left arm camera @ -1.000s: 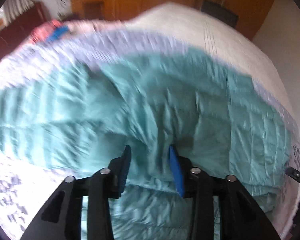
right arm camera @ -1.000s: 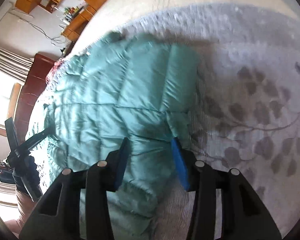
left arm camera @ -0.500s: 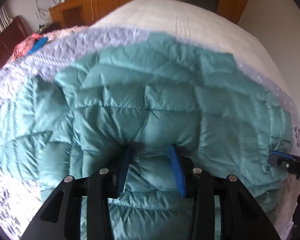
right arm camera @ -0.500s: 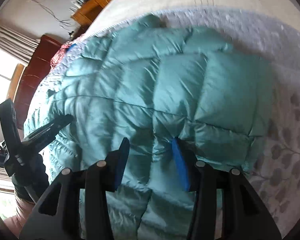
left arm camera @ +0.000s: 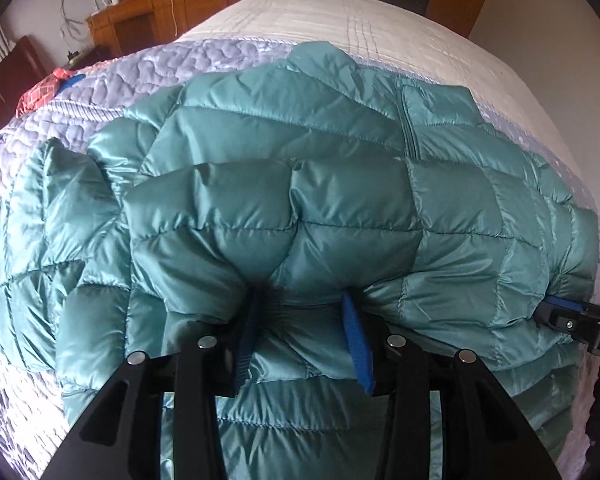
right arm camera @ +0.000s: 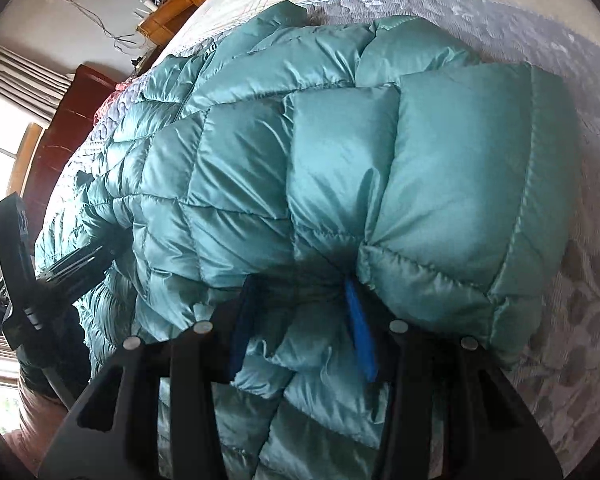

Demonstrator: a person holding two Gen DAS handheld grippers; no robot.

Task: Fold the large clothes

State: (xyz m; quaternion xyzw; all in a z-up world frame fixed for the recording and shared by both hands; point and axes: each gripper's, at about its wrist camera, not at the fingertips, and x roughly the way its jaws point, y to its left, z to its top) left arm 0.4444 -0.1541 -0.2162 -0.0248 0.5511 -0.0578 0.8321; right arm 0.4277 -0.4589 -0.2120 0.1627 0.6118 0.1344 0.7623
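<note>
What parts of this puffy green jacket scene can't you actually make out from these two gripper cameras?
- Left wrist view: the left gripper's fingertips sink into the teal jacket; bulging fabric hides them.
- Right wrist view: the same with the right gripper; its tips are buried in folds.
- Both views: the jacket's near edge is cut off by the gripper bodies and frame bottom.
- Left wrist view: items on the wooden desk are too small to identify.
</note>
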